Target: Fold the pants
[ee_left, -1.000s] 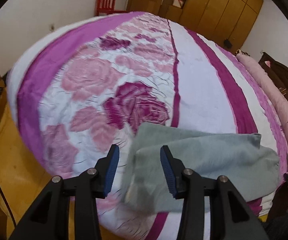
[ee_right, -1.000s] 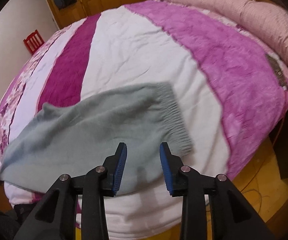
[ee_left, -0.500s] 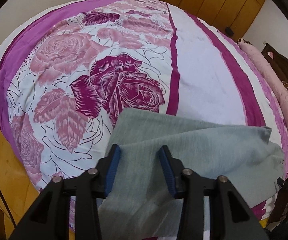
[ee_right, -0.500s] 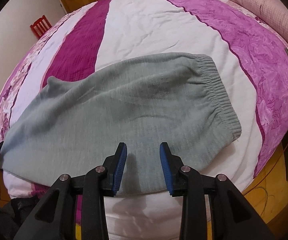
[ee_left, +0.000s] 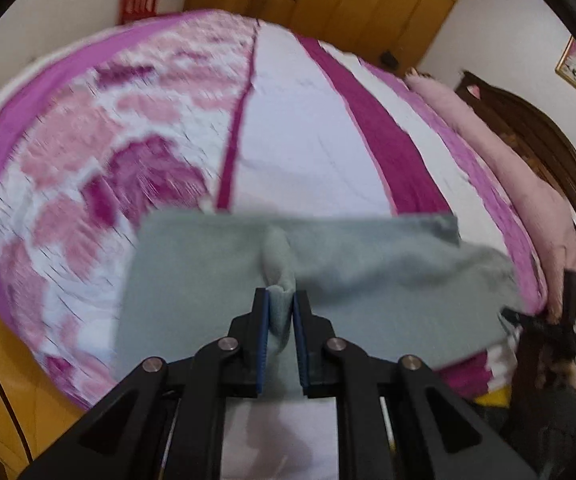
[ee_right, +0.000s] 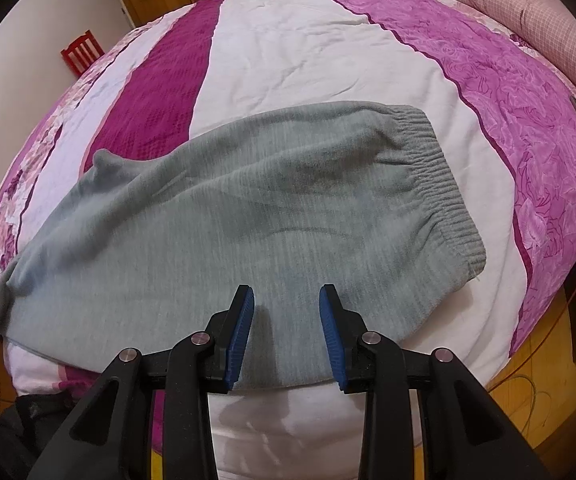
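The pants (ee_right: 248,216) I see are matt grey fleecy knit cloth, with a ribbed, gathered elastic waistband (ee_right: 439,184). My left tool (ee_left: 280,312) pinches a soft fold of this cloth between ridged blue pads (ee_left: 263,332); my right tool (ee_right: 286,312), fingers apart, shows the same blue grooved pads (ee_right: 329,332) on matt black plastic arms with bright metal rivets (ee_right: 371,337). The bedspread (ee_right: 307,52) is matt woven cloth, textured in the magenta stripe. The wardrobe (ee_left: 367,4) is smooth varnished wood.

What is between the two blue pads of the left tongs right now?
A pinched-up ridge of the grey pants sits between the left tongs, seen in the left wrist view.
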`<state>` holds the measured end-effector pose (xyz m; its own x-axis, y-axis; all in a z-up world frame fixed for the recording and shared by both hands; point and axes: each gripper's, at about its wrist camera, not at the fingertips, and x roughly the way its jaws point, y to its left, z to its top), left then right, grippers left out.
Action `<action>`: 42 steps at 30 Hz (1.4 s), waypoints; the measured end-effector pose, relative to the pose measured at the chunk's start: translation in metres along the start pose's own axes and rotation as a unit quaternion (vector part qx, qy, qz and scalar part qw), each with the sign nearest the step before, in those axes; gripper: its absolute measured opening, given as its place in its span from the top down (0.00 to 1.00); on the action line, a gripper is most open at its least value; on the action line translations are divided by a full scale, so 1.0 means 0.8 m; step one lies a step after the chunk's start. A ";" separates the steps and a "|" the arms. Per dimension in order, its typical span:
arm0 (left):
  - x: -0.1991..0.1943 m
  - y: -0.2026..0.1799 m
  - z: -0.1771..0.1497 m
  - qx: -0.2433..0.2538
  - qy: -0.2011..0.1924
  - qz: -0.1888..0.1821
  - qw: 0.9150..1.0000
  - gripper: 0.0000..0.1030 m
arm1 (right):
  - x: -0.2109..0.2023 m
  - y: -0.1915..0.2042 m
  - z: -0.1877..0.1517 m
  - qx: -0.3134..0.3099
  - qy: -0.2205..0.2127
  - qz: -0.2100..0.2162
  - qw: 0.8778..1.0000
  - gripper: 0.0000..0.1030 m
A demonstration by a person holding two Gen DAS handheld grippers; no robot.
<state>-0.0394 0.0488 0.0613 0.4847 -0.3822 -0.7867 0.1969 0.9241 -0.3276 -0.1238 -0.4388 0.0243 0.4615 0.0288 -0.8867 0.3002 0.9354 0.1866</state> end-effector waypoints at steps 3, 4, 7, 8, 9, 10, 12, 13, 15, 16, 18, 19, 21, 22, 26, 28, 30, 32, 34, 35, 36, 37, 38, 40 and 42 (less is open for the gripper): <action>0.019 -0.006 -0.021 0.001 0.037 -0.008 0.999 0.88 | 0.000 -0.002 0.000 0.001 0.000 0.003 1.000 0.66; 0.024 -0.006 -0.024 -0.001 0.046 -0.003 0.999 0.88 | 0.000 -0.002 -0.001 0.002 0.000 0.004 1.000 0.66; 0.018 -0.012 -0.024 0.006 0.043 0.000 0.999 0.77 | 0.001 -0.003 -0.001 0.003 0.001 0.006 1.000 0.66; 0.011 -0.015 -0.021 0.008 0.040 0.000 0.999 0.70 | 0.002 -0.003 -0.001 0.003 0.001 0.006 1.000 0.66; 0.004 -0.017 -0.020 0.010 0.034 0.002 0.999 0.67 | 0.002 -0.003 -0.001 0.003 0.000 0.006 1.000 0.66; -0.001 -0.018 -0.019 0.013 0.028 0.003 1.000 0.67 | 0.002 -0.003 -0.001 0.003 0.000 0.006 1.000 0.66; -0.018 -0.019 -0.016 0.021 0.008 0.003 1.000 0.63 | 0.002 -0.003 -0.001 0.003 0.000 0.006 1.000 0.66; -0.025 -0.018 -0.013 0.021 -0.004 0.004 1.000 0.59 | 0.002 -0.003 -0.001 0.003 0.000 0.007 1.000 0.66; -0.038 -0.012 -0.007 0.013 -0.032 0.008 0.999 0.49 | 0.003 -0.003 -0.001 0.004 0.000 0.008 1.000 0.66; -0.040 -0.007 -0.004 0.009 -0.040 0.013 0.999 0.49 | 0.003 -0.003 -0.002 0.004 -0.001 0.008 1.000 0.66; -0.040 0.006 0.004 -0.005 -0.051 0.025 0.998 0.49 | 0.003 -0.004 -0.002 0.005 -0.001 0.009 1.000 0.66; -0.039 0.010 0.007 -0.010 -0.055 0.026 0.998 0.49 | 0.004 -0.003 -0.002 0.005 -0.001 0.009 1.000 0.66; -0.029 0.027 0.013 -0.045 -0.054 0.022 0.997 0.49 | 0.003 -0.003 -0.002 0.005 -0.001 0.009 1.000 0.66; -0.023 0.033 0.015 -0.062 -0.049 0.012 0.997 0.49 | 0.003 -0.003 -0.002 0.005 -0.001 0.008 1.000 0.66; 0.002 0.034 0.010 -0.077 -0.031 0.007 0.997 0.50 | 0.004 -0.003 -0.001 0.005 -0.001 0.008 1.000 0.66; 0.012 0.022 0.003 -0.066 -0.017 -0.004 0.998 0.50 | 0.004 -0.003 -0.001 0.005 -0.001 0.009 1.000 0.66; 0.017 0.002 -0.008 -0.040 -0.008 -0.021 0.999 0.50 | 0.004 -0.003 -0.001 0.005 -0.001 0.009 1.000 0.66; 0.017 -0.012 -0.016 -0.023 -0.003 -0.032 0.999 0.50 | 0.004 -0.003 -0.002 0.006 -0.001 0.009 1.000 0.66; 0.017 -0.025 -0.024 -0.008 0.007 -0.050 0.999 0.51 | 0.004 -0.003 -0.002 0.006 -0.002 0.010 1.000 0.66; 0.017 -0.031 -0.027 -0.001 0.011 -0.057 0.998 0.52 | 0.005 -0.003 -0.002 0.006 -0.002 0.011 1.000 0.66; 0.016 -0.036 -0.029 0.003 0.012 -0.060 0.998 0.53 | 0.004 -0.004 -0.002 0.006 -0.003 0.012 1.000 0.66; 0.014 -0.040 -0.031 0.008 0.011 -0.060 0.998 0.53 | 0.005 -0.004 -0.002 0.007 -0.003 0.013 1.000 0.66; 0.011 -0.044 -0.033 0.014 0.008 -0.057 0.998 0.53 | 0.004 -0.004 -0.002 0.007 -0.003 0.013 1.000 0.66; 0.007 -0.047 -0.033 0.022 0.000 -0.045 0.999 0.52 | 0.005 -0.005 -0.002 0.008 -0.003 0.014 1.000 0.66; 0.012 -0.044 -0.031 0.019 0.000 -0.031 0.999 0.53 | 0.005 -0.005 -0.002 0.008 -0.004 0.014 1.000 0.66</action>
<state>-0.0624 0.0121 0.0523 0.4703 -0.4386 -0.7658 0.2582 0.8982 -0.3559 -0.1251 -0.4420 0.0194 0.4761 0.0529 -0.8778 0.2999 0.9286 0.2187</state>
